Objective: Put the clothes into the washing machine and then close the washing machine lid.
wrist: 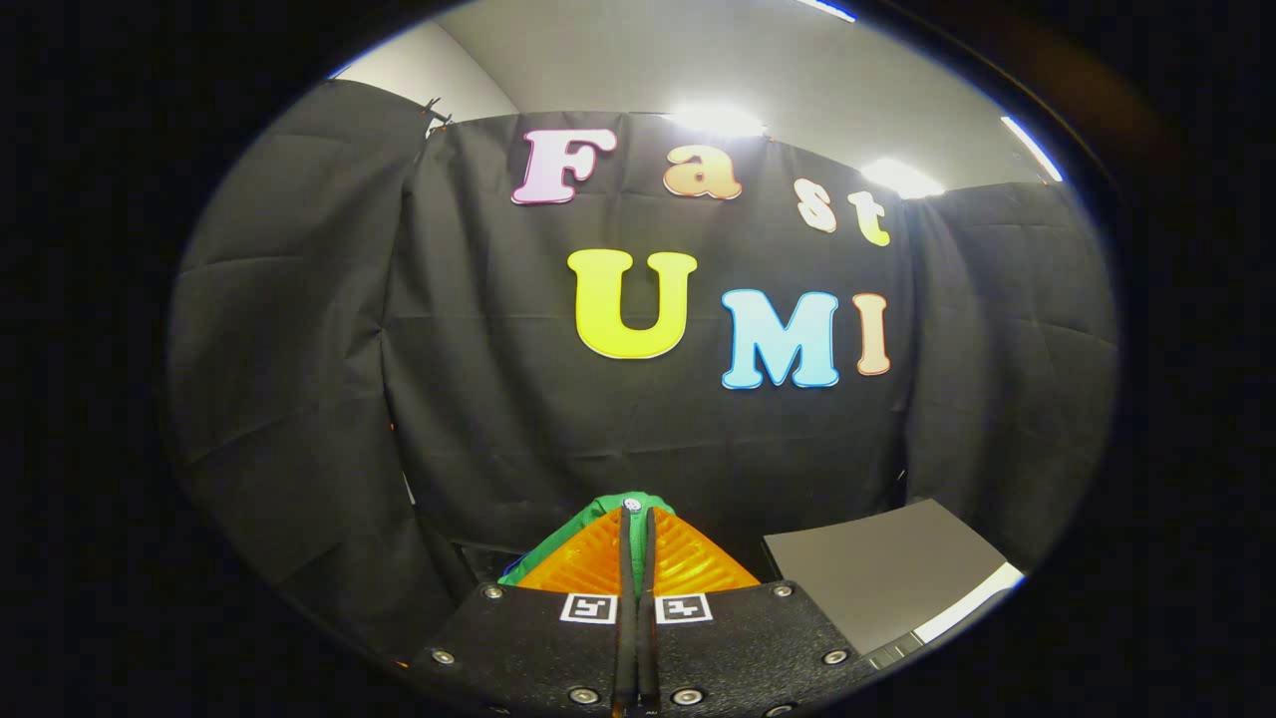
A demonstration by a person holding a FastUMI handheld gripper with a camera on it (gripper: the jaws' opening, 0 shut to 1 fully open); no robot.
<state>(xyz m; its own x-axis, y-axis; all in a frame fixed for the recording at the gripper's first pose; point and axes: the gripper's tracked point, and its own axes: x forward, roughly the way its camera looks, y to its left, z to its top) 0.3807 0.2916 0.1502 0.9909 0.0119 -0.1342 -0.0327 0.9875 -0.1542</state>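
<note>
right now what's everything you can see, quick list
green cloth: one, green, bunched at the fingers' tips, apparently pinched between them
grey panel: one, flat, grey with a pale edge, low and to the right of the fingers; cannot tell what it belongs to
booth wall: black cloth, hanging beyond everything
ceiling lights: several, bright, above the wall
gripper: one, fingers close together on the green cloth
</note>
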